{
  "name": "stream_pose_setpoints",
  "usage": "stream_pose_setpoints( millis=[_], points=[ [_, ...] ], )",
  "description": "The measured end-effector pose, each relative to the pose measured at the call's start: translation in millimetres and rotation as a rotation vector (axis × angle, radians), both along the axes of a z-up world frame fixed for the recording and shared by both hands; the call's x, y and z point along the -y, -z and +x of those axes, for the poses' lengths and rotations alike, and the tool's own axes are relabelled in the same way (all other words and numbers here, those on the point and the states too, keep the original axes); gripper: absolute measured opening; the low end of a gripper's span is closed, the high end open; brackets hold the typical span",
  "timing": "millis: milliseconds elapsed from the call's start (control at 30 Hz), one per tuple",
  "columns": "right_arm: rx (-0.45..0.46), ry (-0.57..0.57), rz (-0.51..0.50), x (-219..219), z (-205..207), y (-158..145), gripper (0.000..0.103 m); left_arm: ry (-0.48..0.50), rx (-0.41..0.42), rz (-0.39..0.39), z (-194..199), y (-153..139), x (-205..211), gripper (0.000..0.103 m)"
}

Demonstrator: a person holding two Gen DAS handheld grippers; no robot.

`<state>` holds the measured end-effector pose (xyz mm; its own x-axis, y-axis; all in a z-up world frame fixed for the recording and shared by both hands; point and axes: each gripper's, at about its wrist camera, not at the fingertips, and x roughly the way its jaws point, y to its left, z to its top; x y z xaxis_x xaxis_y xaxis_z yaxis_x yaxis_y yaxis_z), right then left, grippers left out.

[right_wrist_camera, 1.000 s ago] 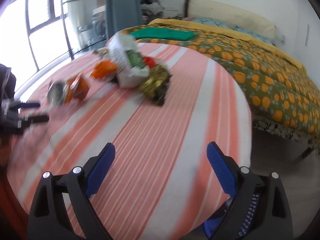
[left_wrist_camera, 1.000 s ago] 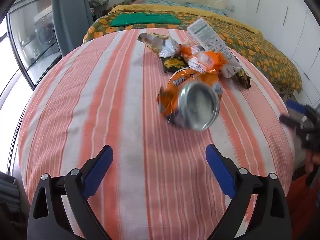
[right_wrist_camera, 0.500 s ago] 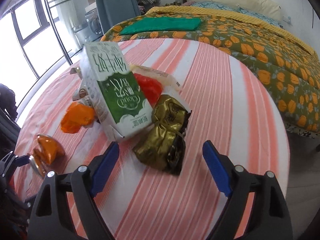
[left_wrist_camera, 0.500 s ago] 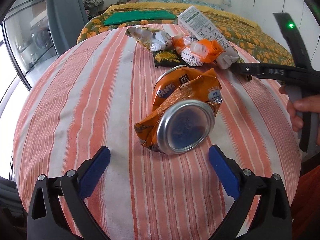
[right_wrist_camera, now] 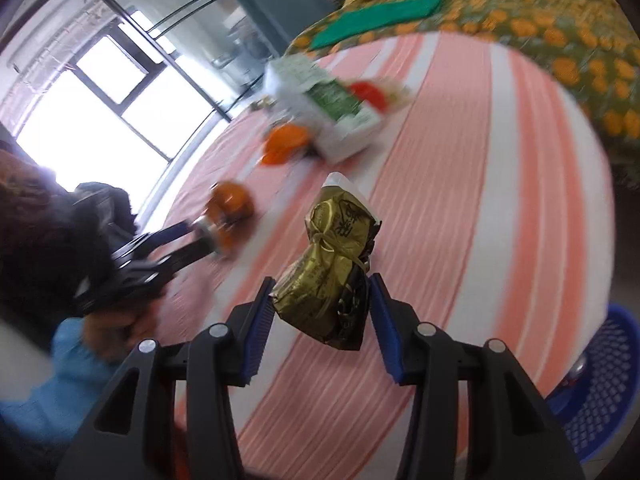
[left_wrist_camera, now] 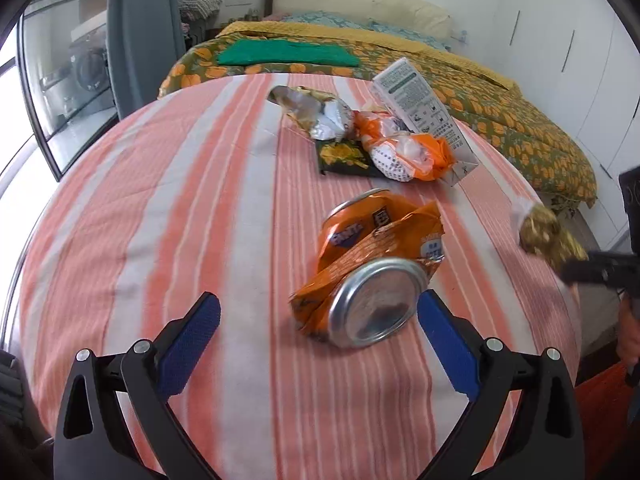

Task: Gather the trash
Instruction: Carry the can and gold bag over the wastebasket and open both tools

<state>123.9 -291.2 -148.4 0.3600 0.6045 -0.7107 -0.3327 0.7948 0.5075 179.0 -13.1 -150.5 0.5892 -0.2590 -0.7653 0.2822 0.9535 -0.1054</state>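
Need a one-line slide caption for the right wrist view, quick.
Right gripper shut on a gold wrapper, lifted above the striped table, blue basket at lower right.

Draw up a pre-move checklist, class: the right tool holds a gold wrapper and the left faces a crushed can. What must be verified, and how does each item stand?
1. Right tool shut on the gold wrapper: ok.
2. Wrapper lifted off the striped tablecloth: ok.
3. Blue basket within view for the drop, at lower right: ok; whether the wrapper is over it: not ok.
4. Left tool open: ok.
5. Crushed orange can centred between the left tool's fingers: not ok, it sits toward the right finger.
6. Milk carton and other litter apart from the can: ok.
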Motion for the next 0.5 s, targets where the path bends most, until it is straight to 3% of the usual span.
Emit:
stream_pose_setpoints(
  millis=[67, 200, 333, 500],
  points=[
    [-0.010, -0.014, -0.022, -2, -1, 2, 0.046, 0.039, 0.003, -0.017, 3, 1, 8, 0.097],
    [0.004, 0.032, -0.102, 7, -1, 7, 0.048, 0.119, 0.006, -0.062, -2, 1, 24, 0.088],
    [0.021, 0.122, -0.183, 27, -2, 10, 0.051, 0.219, 0.008, -0.038, -19, 0, 44, 0.087],
    [0.043, 0.138, -0.233, 31, -4, 10, 0.059, 0.243, 0.025, -0.031, -35, -8, 43, 0.090]
  ],
)
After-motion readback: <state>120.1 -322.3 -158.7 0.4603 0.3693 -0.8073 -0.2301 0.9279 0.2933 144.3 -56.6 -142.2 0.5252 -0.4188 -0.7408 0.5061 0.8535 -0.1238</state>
